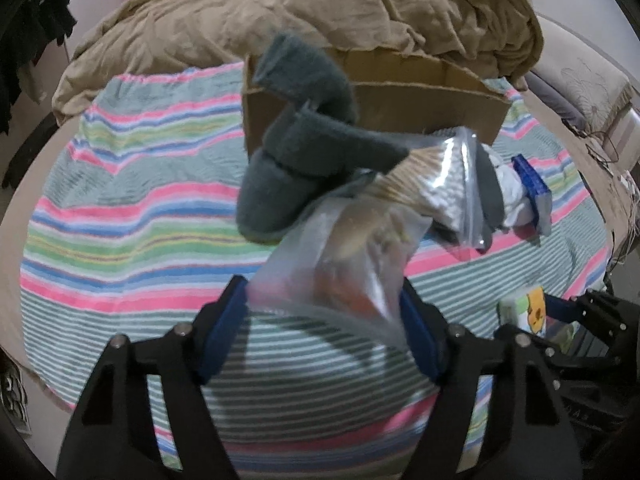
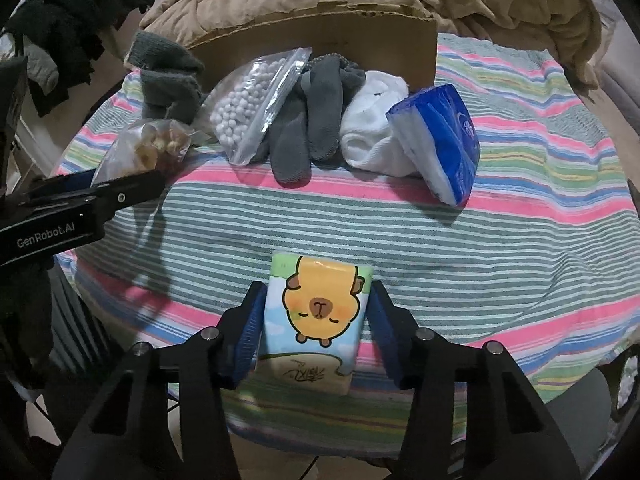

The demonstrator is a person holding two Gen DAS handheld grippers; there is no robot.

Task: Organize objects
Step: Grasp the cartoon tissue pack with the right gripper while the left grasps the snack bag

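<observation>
two grippers before cardboard box: left gripper pinching snack bag by one corner; right gripper clamped on capybara tissue pack. risk: thin corner hold, bag slipping short of box. bead bag, grey socks, blue tissue pack clear only from right wrist.

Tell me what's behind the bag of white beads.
Behind the bag of white beads stands the cardboard box, with grey socks alongside. The box's inside is hidden.
</observation>
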